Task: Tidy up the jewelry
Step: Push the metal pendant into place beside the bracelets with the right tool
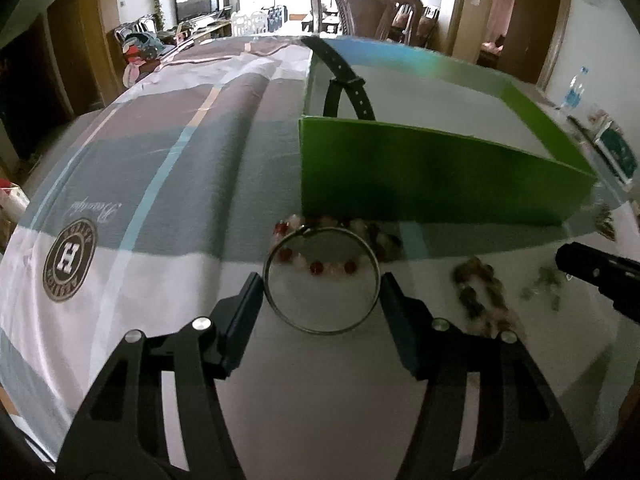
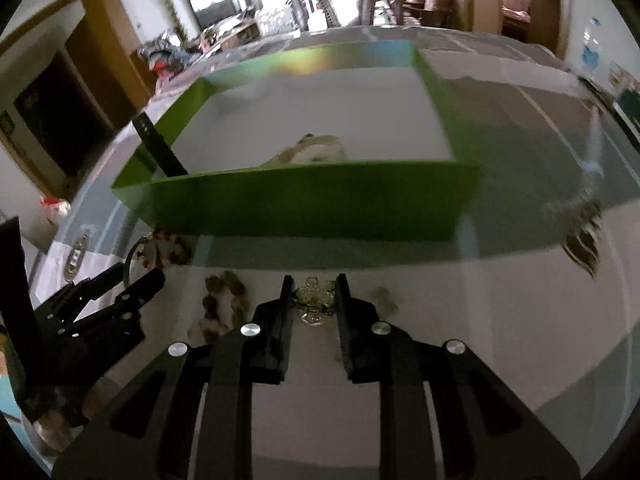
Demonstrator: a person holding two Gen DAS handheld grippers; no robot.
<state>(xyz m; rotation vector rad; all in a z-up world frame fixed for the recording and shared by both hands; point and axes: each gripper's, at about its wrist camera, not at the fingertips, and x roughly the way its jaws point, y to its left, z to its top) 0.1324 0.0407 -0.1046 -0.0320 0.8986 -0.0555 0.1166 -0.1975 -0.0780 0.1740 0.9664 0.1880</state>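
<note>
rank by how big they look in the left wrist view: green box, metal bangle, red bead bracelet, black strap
1. green box
2. metal bangle, though nearest the camera
3. black strap and red bead bracelet: too close to rank, both partly hidden

left gripper (image 1: 322, 292): matte black, two linkage arms per side, silver round screw heads, flat dark rectangular pads
right gripper (image 2: 313, 300): same black build, four silver screws, ribbed inner pad faces
</note>
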